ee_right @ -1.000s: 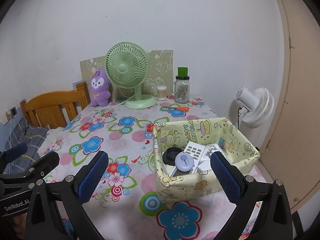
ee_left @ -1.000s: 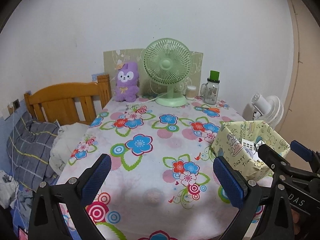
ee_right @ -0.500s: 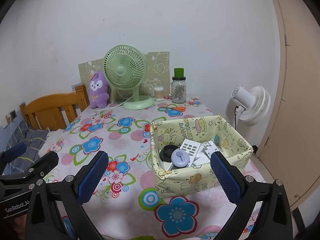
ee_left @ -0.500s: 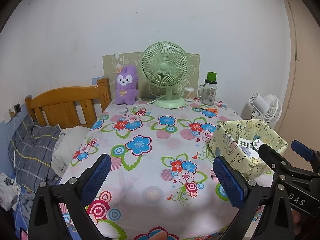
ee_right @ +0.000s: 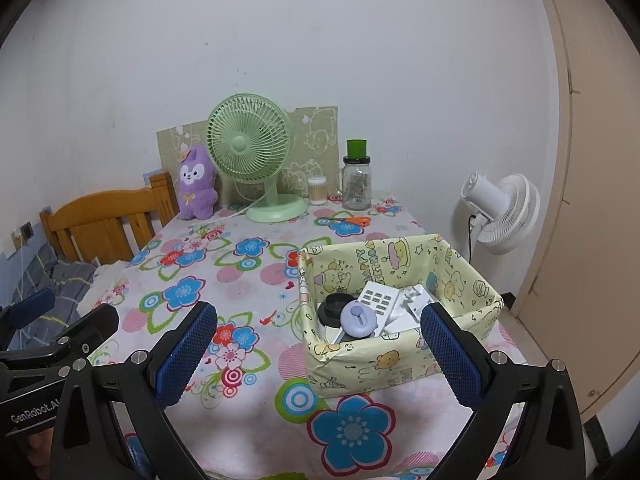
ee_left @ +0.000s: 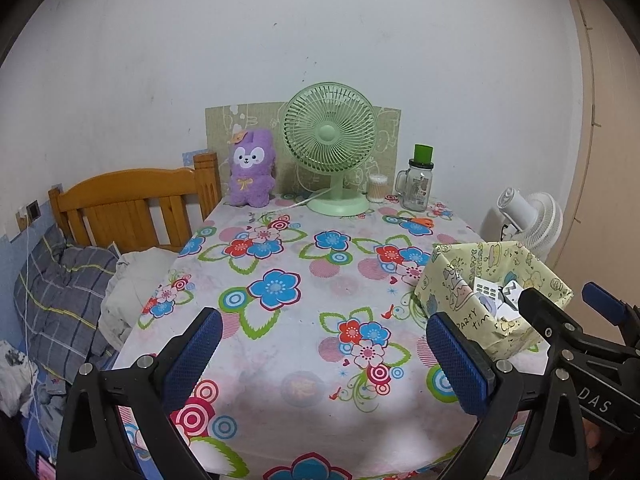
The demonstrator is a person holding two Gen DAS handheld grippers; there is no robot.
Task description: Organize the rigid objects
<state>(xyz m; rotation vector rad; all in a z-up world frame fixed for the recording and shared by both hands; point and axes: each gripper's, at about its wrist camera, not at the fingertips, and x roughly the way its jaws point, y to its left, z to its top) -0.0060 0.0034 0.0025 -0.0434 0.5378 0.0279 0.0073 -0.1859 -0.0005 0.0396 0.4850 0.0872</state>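
left wrist view: sat at the near table edge, faced the far wall; right wrist view: sat alongside, nearer the box [ee_right: 400, 344] | shared: green fan [ee_left: 330, 136], floral table [ee_left: 280, 240]

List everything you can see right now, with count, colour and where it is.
Table: one, floral cloth, centre.
Box: one, yellow cartoon paper, table's right side.
Remote: one, white, in box.
Round gadget: one, lavender, in box.
Round black item: one, in box.
Desk fan: one, green, table's far edge.
Plush toy: one, purple, left of desk fan.
Jar: one, clear, green lid, right of desk fan.
Cotton swab tub: one, beside jar.
Scissors: one, orange handles, before jar.
Floor fan: one, white, right of table.
Bed headboard: one, wooden, left.
Left hand-held gripper: open, empty.
Right hand-held gripper: open, empty.
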